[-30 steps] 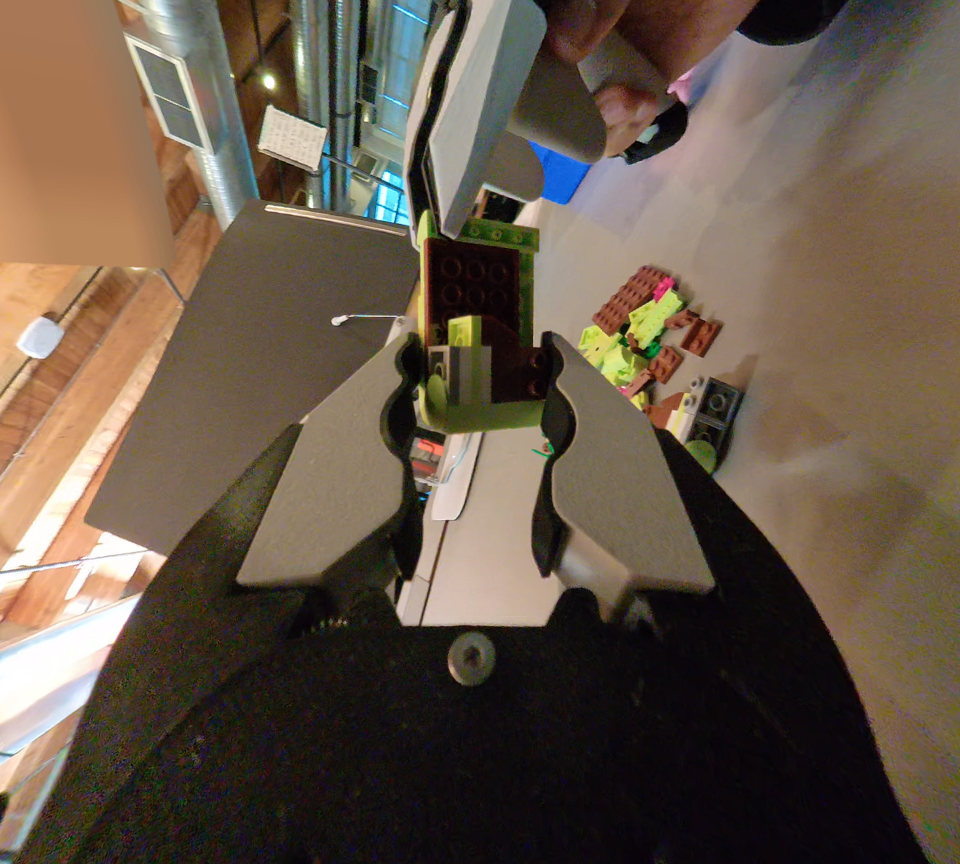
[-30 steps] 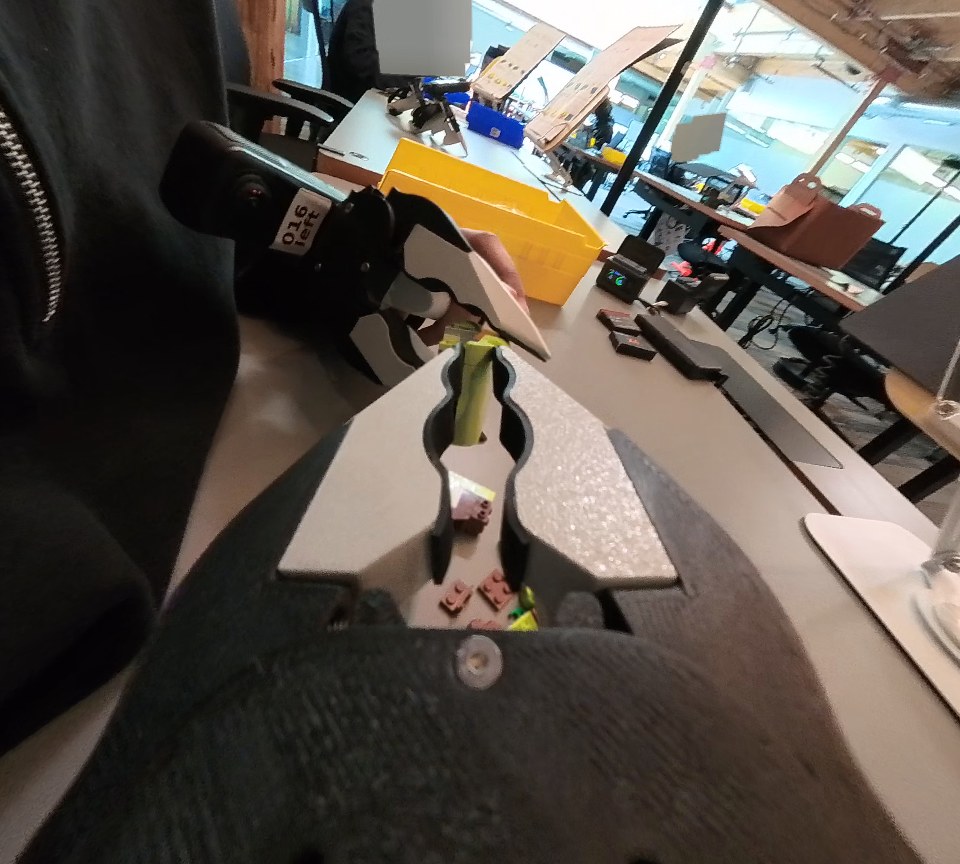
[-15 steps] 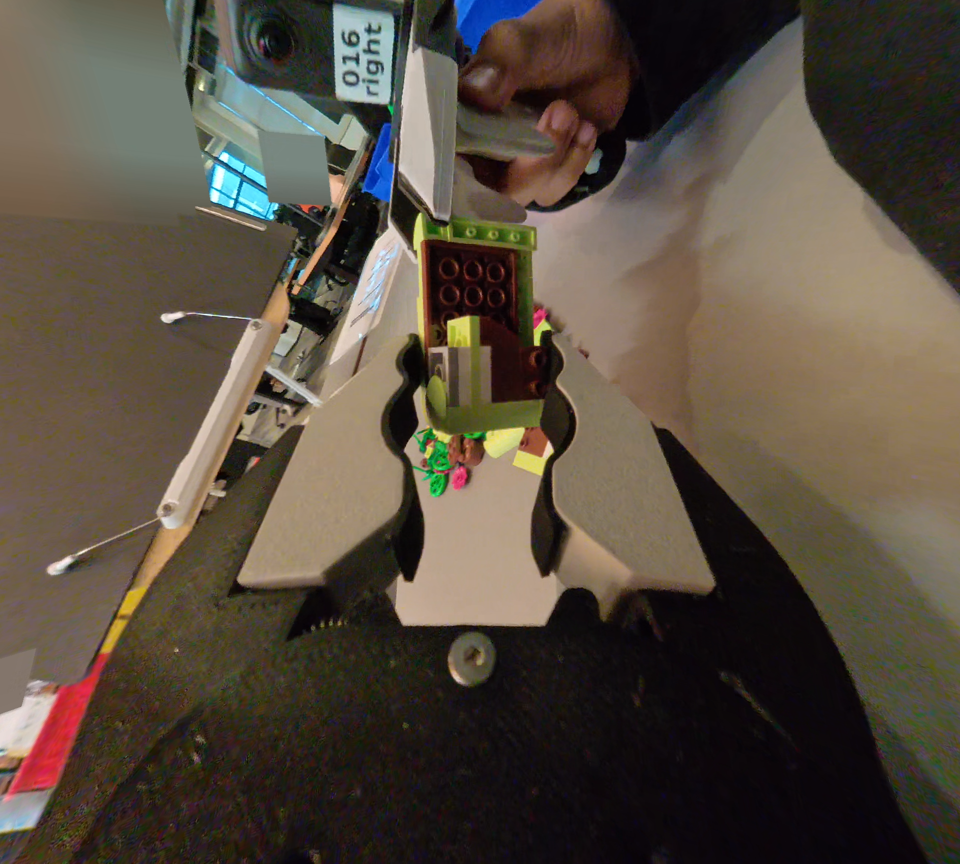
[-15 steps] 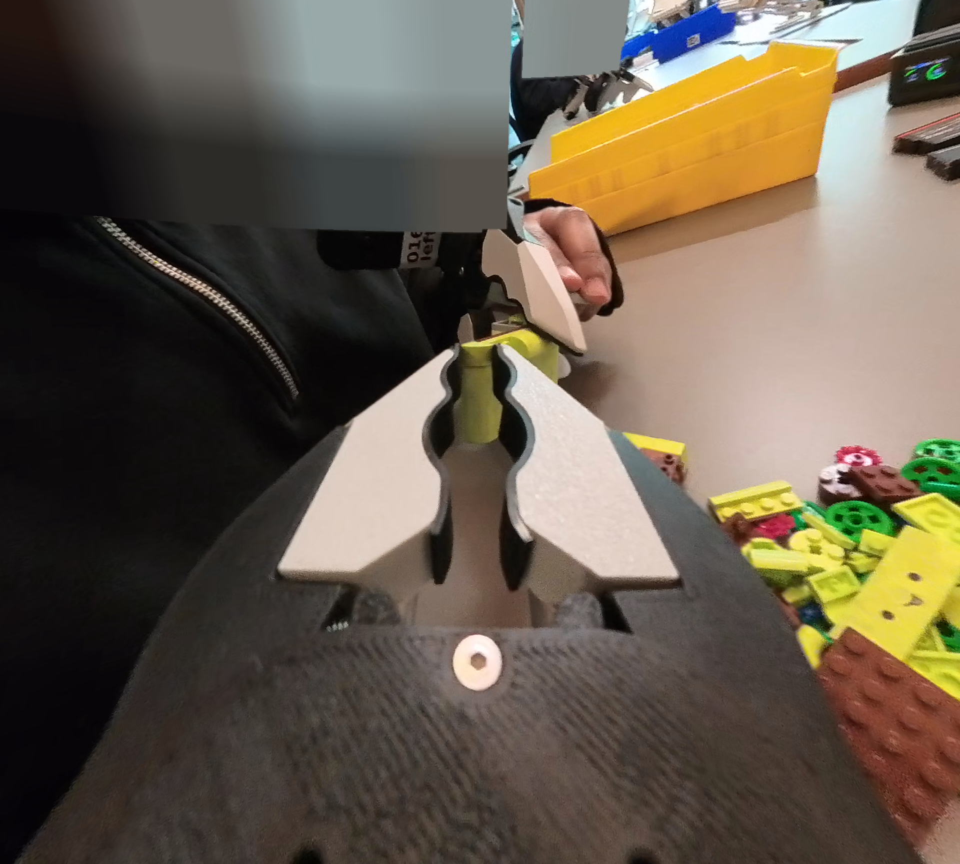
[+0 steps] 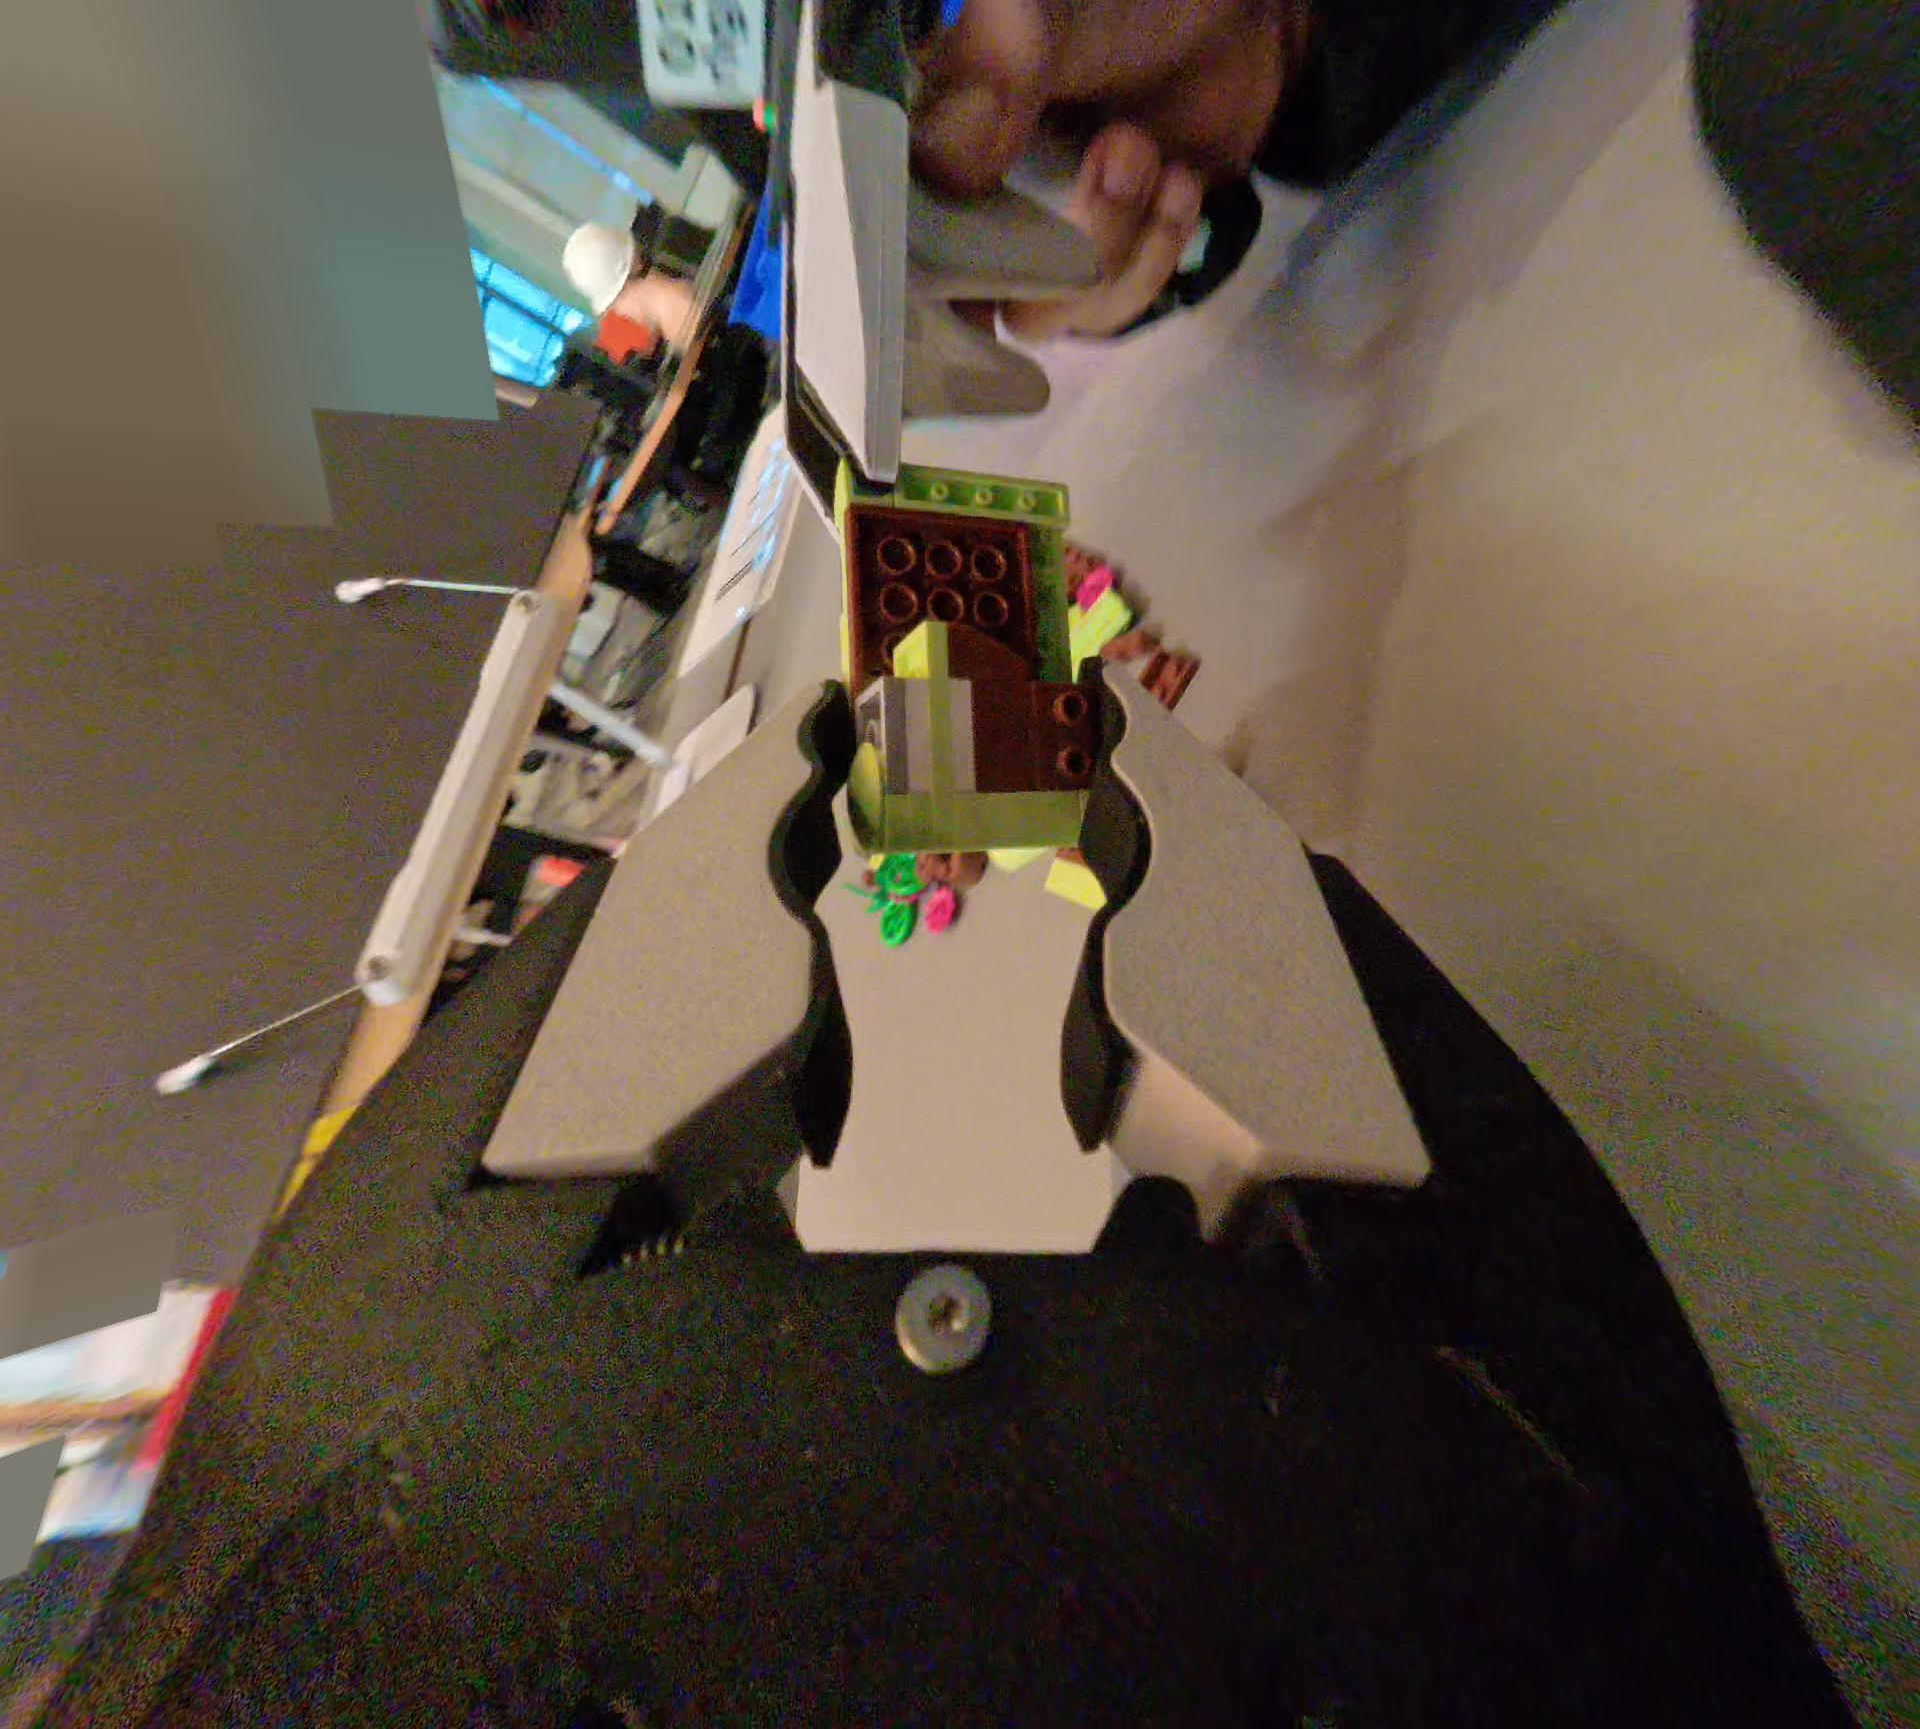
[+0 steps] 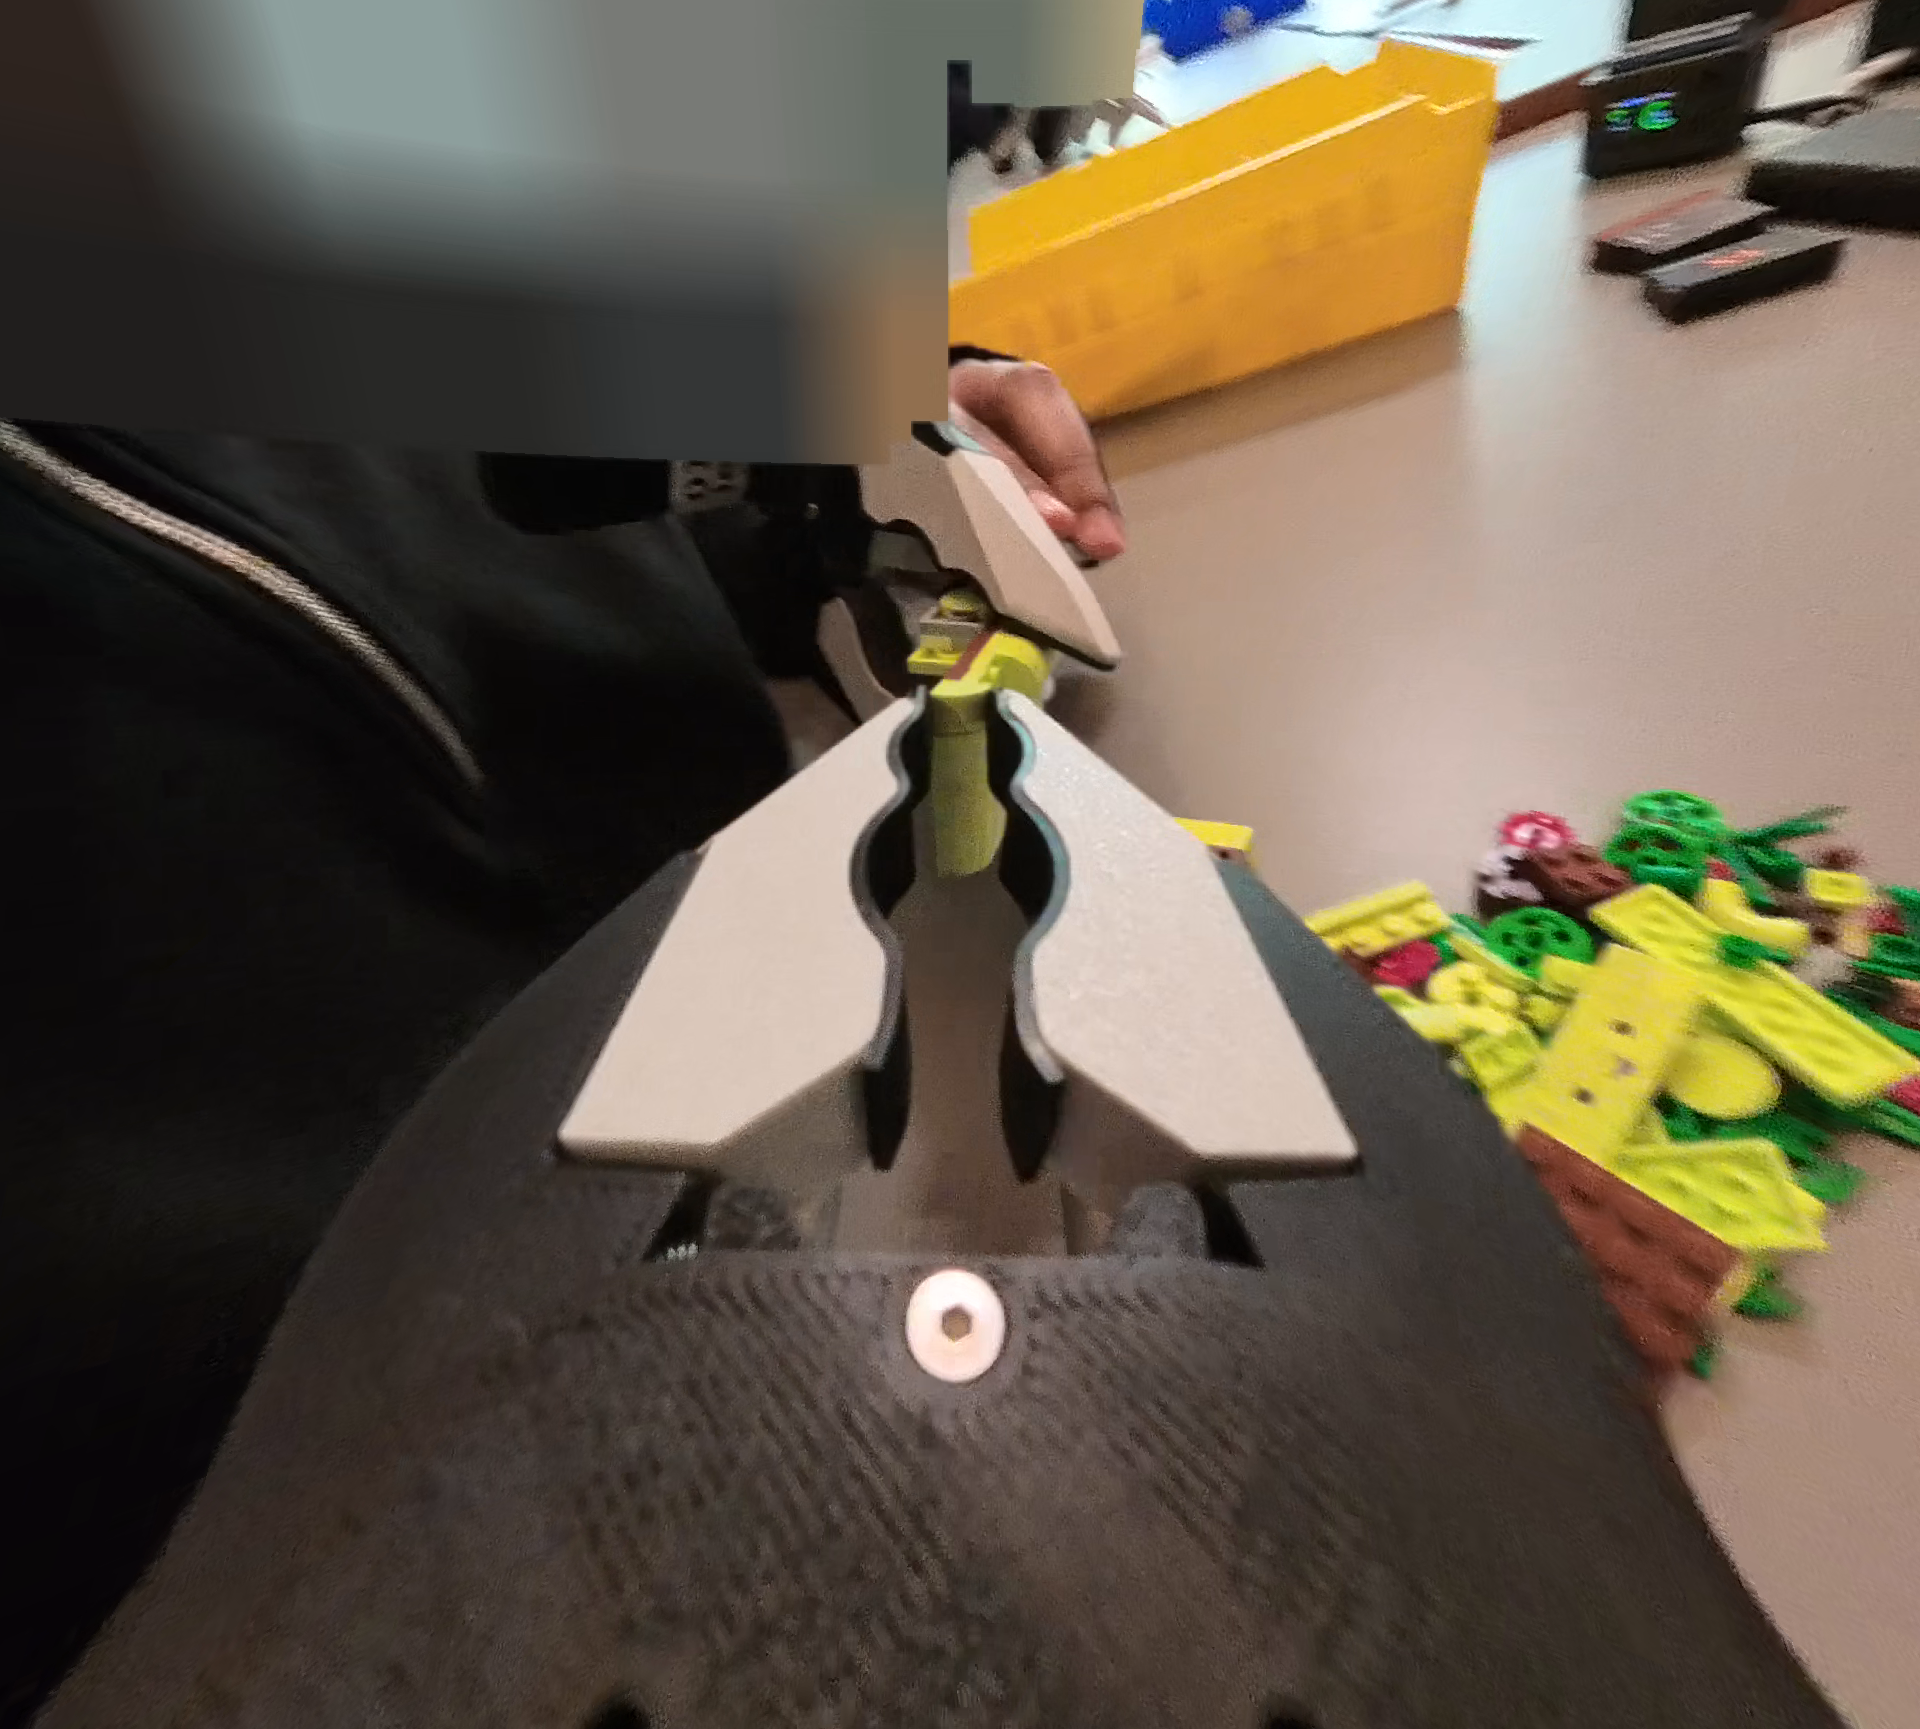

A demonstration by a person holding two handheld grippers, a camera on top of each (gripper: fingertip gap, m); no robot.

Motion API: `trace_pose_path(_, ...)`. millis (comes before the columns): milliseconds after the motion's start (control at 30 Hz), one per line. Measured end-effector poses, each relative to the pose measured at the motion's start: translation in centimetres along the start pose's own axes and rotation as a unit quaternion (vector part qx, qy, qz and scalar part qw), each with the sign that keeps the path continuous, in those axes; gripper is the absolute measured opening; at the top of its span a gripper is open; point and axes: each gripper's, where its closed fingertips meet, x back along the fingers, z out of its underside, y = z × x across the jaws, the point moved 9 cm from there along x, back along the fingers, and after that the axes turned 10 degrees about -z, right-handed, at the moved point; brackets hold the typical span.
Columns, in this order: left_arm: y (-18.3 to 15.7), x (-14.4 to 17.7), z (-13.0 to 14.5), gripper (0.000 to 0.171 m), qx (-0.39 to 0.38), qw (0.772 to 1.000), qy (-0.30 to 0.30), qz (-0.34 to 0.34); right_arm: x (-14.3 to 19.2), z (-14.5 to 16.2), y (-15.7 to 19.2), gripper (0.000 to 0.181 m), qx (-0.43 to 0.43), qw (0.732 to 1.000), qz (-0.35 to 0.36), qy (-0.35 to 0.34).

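My left gripper (image 5: 961, 744) is shut on the near end of a small brick assembly (image 5: 956, 578): a lime-green base plate carrying a brown studded plate and grey, lime and brown bricks. It is held above the table. My right gripper (image 6: 961, 723) is shut on the far edge of the same lime-green plate (image 6: 961, 817), seen edge-on. In the left wrist view the right gripper's finger (image 5: 842, 277) comes down from above onto the plate's far corner, with a hand behind it. In the right wrist view the left gripper's finger (image 6: 1029, 557) shows just beyond the assembly.
A pile of loose lime, green, brown and pink bricks (image 6: 1662, 1004) lies on the beige table (image 6: 1455, 588) to the right; some show under the assembly (image 5: 914, 900). A yellow bin (image 6: 1226, 256) and black devices (image 6: 1714, 256) stand farther back. A person's dark jacket (image 6: 312, 744) fills the left. Only a small space, under 4 cm, lies between the two pairs of fingers.
Both grippers have kept hold of the assembly while both views swung. The right gripper has turned toward the table, and the brick pile now shows nearer at its right.
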Motion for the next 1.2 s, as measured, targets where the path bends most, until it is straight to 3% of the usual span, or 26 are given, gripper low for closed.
trace_pose_path(133,0.4,-0.1,0.0,0.042,0.002,1.0,0.007,-0.026,0.2,-0.6,0.3,0.006,0.04,0.997,0.07,0.009)
trace_pose_path(200,0.3,-0.3,0.1,0.042,-0.031,0.998,0.018,-0.05,0.3,-0.6,0.1,0.004,0.049,0.993,0.109,0.01)
trace_pose_path(267,-0.3,0.0,-1.1,0.043,-0.034,0.998,-0.022,-0.048,1.1,-0.3,-0.7,0.0,0.074,0.977,0.197,0.04)
trace_pose_path(367,0.3,-0.1,-0.6,0.043,-0.061,0.995,0.024,-0.076,1.6,-1.3,0.2,0.0,0.065,0.988,0.131,-0.045)
trace_pose_path(500,2.0,0.4,1.3,0.043,0.034,0.997,0.044,-0.058,1.1,-0.6,-0.6,0.0,0.07,0.979,0.189,0.019)
trace_pose_path(667,2.5,0.0,3.5,0.044,0.086,0.992,0.087,-0.044,0.3,2.6,-3.6,0.0,0.035,0.933,0.306,0.185)
trace_pose_path(767,2.8,-0.1,4.0,0.044,0.114,0.988,0.092,-0.048,-0.1,2.8,-3.8,0.0,0.059,0.921,0.327,0.204)
trace_pose_path(967,2.0,-0.4,3.9,0.044,0.029,0.992,0.101,-0.075,0.7,1.4,-3.2,0.017,0.08,0.931,0.332,0.128)
trace_pose_path(1200,1.8,-0.1,2.6,0.043,-0.044,0.99,0.057,-0.121,-0.5,-0.4,-0.8,0.022,0.101,0.979,0.174,-0.02)
